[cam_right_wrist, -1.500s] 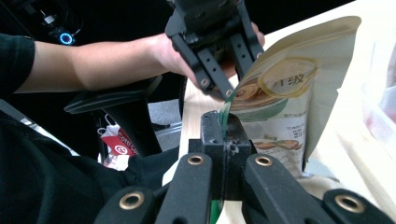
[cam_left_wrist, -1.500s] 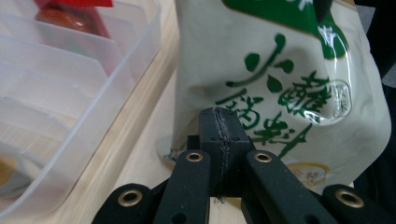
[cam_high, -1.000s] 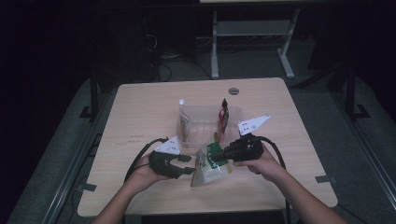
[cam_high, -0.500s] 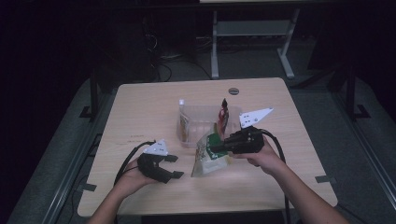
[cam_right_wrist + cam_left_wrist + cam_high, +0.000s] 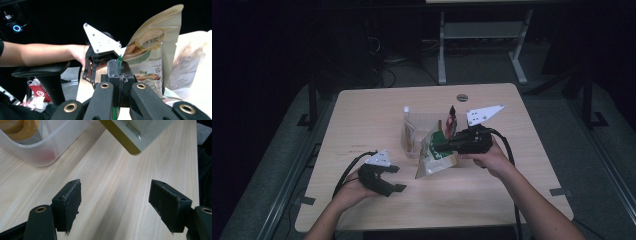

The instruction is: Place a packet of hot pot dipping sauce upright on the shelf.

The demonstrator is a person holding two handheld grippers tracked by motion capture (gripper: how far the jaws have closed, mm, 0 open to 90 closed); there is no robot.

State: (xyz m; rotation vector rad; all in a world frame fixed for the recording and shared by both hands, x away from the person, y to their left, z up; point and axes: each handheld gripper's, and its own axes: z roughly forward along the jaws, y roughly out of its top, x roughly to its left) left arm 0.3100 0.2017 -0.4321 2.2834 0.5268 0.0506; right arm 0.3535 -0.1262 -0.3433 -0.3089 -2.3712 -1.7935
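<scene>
Right tool (image 5: 446, 145) is clamped tight on the edge of the snack pouch (image 5: 434, 156), which hangs off the counter (image 5: 362, 115), long axis tilted, lower corner toward the left hand. Clear bin (image 5: 412, 134) sits just behind the pouch, so the drop is a short move away from the person; right hand is far nearer. Bin already holds a packet or two, contents hard to read. Left tool (image 5: 396, 179): jaws have just been opening, wide now, nothing between them, parked low over the counter.

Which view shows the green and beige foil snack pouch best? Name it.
The high view: the whole green and beige foil snack pouch hangs from the shut right gripper. The right gripper view shows its printed face; the left gripper view, one corner.
</scene>
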